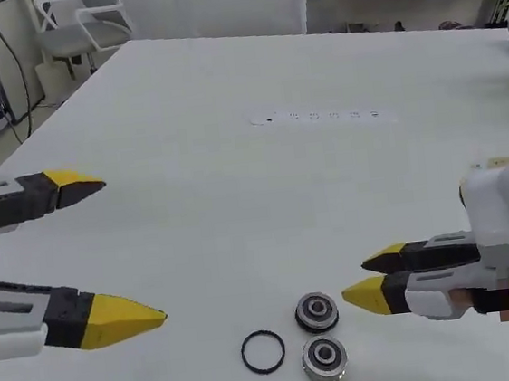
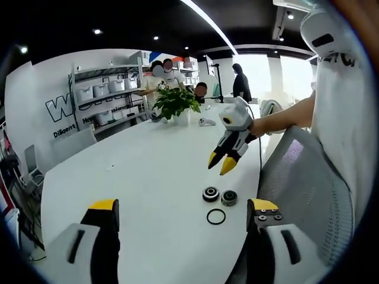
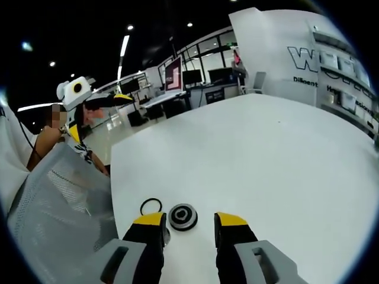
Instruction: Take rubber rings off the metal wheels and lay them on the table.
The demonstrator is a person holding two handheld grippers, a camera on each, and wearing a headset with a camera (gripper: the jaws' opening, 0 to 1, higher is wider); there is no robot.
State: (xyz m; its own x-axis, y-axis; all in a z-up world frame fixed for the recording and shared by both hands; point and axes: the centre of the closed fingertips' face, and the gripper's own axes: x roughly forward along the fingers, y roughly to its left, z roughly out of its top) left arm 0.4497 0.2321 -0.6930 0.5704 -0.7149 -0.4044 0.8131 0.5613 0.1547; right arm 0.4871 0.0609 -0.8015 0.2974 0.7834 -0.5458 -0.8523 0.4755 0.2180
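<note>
Black rubber ring [image 1: 263,351] lies flat beside 2 metal wheels [image 1: 317,312].

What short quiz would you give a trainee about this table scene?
1. True or false: the black rubber ring lies loose on the table.
2. How many metal wheels sit beside it?
3. Which has its jaws spread wider? A) left hand-held gripper B) right hand-held gripper
Key: 1 true; 2 two; 3 A.
</note>
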